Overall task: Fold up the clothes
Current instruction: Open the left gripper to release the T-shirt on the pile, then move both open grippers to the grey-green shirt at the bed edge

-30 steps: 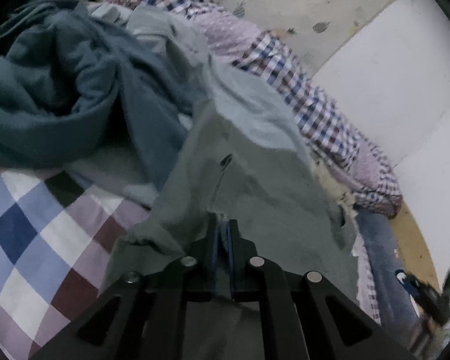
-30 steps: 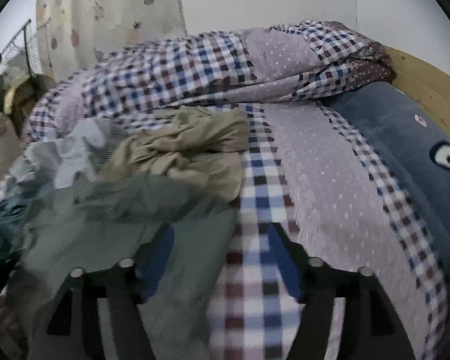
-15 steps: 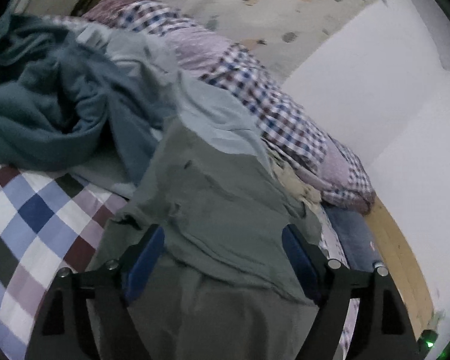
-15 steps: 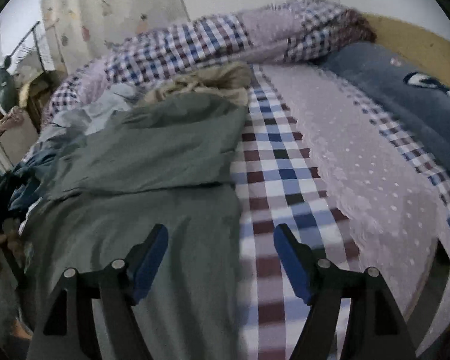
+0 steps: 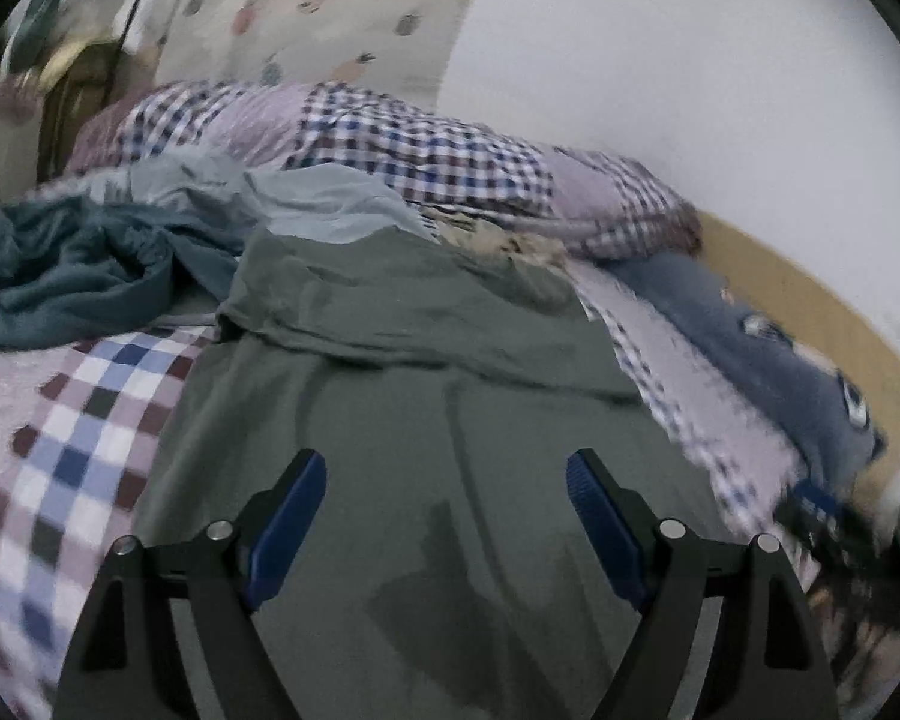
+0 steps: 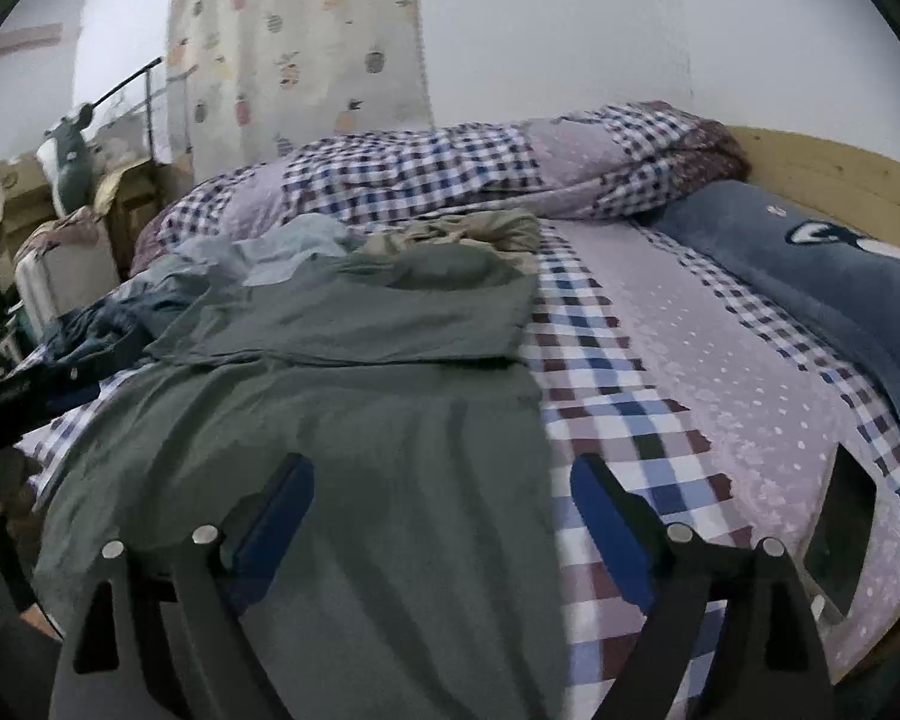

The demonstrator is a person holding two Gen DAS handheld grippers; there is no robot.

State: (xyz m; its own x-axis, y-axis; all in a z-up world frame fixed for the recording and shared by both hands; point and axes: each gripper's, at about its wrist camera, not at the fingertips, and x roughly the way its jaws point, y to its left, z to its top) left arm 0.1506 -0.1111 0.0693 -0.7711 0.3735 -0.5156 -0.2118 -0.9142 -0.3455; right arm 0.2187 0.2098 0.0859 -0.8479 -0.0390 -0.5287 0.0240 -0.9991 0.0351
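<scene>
A second ago my left claw (image 5: 446, 483) was pinched on the green garment (image 5: 402, 432); now its jaws stand wide with nothing between them, and my right claw (image 6: 442, 489) is spread and empty too. The garment lies flat at frame centre on the bed (image 6: 678, 372), its far part doubled over. I judge one fold laid down and released; the pile (image 5: 90, 264) at upper left is unfolded.

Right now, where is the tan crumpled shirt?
In the right wrist view, the tan shirt lies bunched up at the far end of the green garment, just in front of the rolled checkered quilt and right of the light blue clothes.
</scene>
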